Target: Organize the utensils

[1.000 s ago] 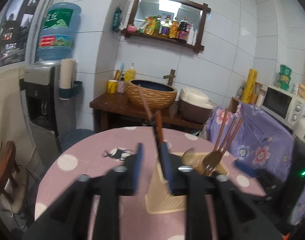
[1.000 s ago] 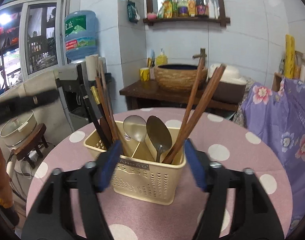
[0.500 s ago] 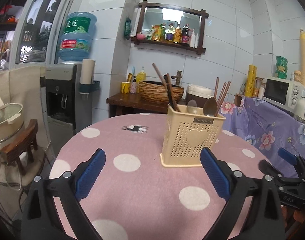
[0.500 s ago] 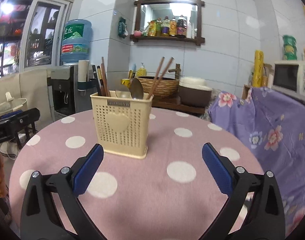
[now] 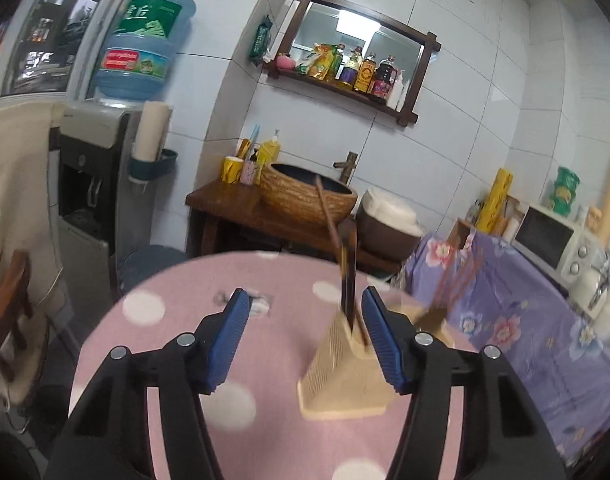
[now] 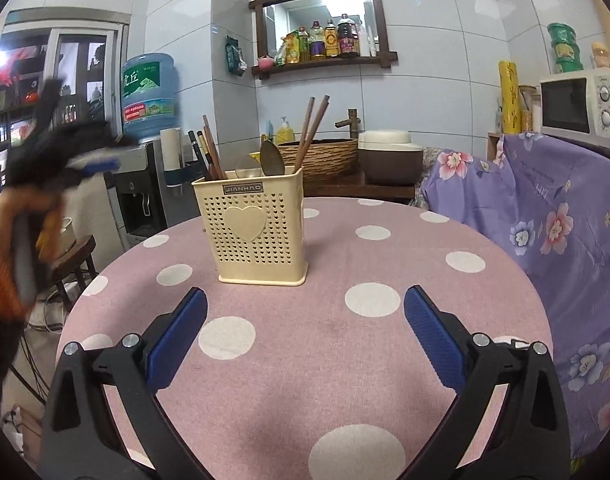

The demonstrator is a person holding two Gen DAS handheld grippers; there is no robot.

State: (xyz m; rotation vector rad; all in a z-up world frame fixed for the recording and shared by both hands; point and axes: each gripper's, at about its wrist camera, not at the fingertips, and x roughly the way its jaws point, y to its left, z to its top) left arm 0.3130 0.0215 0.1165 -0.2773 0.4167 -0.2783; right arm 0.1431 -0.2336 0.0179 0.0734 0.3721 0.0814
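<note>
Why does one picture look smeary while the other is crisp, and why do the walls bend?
Left wrist view: motion blur smears the cream utensil holder, its chopsticks and the table's dots. Right wrist view: the holder and spoons are sharp; only the left gripper at the edge is blurred. Both views: the fisheye lens curves the tile lines.

A cream perforated utensil holder is standing upright on the counter, holding chopsticks and spoons.
</note>
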